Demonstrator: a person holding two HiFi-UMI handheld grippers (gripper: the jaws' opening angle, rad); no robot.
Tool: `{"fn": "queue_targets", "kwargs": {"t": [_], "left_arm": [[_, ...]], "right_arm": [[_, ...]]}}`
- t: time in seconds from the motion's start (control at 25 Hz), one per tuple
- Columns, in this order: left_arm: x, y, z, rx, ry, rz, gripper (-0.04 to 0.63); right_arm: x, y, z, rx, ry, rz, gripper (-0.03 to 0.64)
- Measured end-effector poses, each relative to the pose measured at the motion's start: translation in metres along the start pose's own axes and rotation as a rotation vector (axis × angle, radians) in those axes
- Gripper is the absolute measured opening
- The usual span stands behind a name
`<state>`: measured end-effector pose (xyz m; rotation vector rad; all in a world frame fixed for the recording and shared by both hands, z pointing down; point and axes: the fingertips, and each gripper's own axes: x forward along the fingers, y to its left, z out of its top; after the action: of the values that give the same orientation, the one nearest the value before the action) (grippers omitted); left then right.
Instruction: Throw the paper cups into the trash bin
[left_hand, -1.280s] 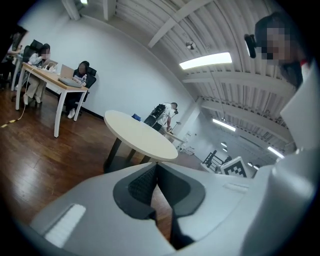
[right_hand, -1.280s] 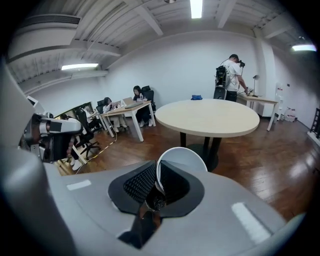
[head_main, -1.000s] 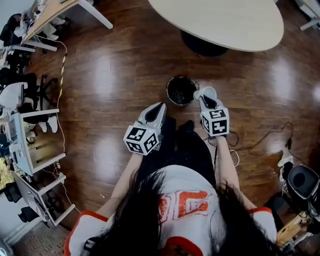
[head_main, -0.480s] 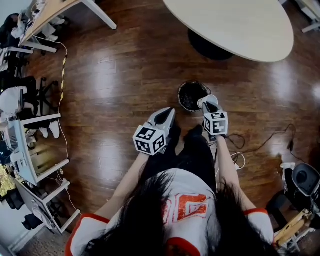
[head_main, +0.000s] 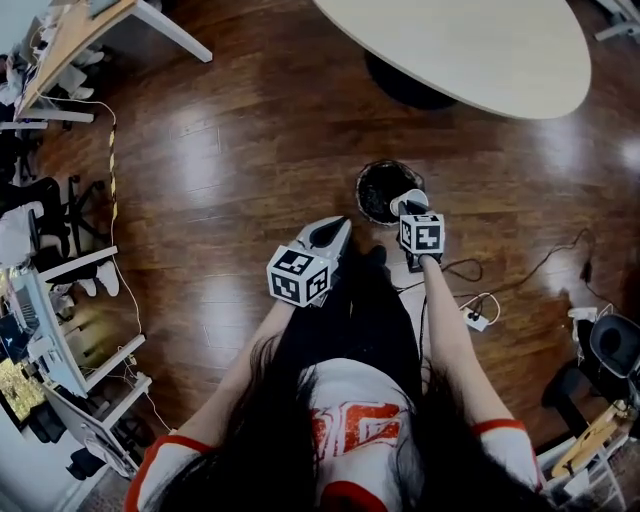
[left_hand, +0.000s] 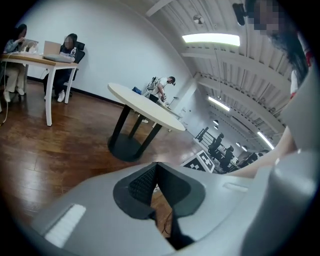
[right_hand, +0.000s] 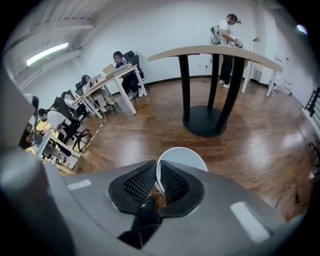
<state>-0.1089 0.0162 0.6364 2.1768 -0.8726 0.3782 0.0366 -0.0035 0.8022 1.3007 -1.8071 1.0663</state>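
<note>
Head view: the right gripper holds a white paper cup at the edge of a round black trash bin.

The bin stands on the dark wooden floor, with a pale oval table at its 1 o'clock. The cup sits at the bin's 4 o'clock rim; whether they touch is unclear. In the right gripper view the ribbed black pads pinch the cup's thin wall, its round mouth facing away from the camera. The left gripper hangs at the bin's 8 o'clock, well apart from the cup. Its jaws are pressed together at the tips with nothing between them.
</note>
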Motion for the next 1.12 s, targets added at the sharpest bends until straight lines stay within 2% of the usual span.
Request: {"fn": "queue_targets", "kwargs": {"t": [0.16,0.28,0.4,0.52,0.6,0.84,1.12], "left_arm": [[0.021,0.004,-0.012,-0.033,0.005,-0.006,0.000],[0.039,0.006,-0.019,-0.028,-0.002,-0.014,0.000],[0.056,0.016,-0.026,-0.018,-0.006,-0.010,0.000],[0.055,0.027,-0.028,-0.039,-0.022,0.013,0.000],[0.047,0.030,-0.026,-0.052,-0.030,0.036,0.000],[0.020,0.027,-0.011,-0.080,-0.038,0.078,0.000],[0.005,-0.012,0.018,-0.074,-0.067,0.028,0.000]], "right_arm": [[0.033,-0.010,-0.011,-0.008,0.040,0.006,0.032],[0.061,-0.015,-0.023,-0.018,0.077,0.028,0.034],[0.083,-0.020,-0.032,-0.014,0.100,0.048,0.095],[0.088,-0.019,-0.037,0.012,0.103,0.058,0.107],[0.079,-0.016,-0.035,0.054,0.074,0.064,0.096],[0.019,-0.008,-0.010,0.192,-0.084,0.079,0.009],[-0.072,0.014,0.039,0.283,-0.298,0.141,0.002]]}}
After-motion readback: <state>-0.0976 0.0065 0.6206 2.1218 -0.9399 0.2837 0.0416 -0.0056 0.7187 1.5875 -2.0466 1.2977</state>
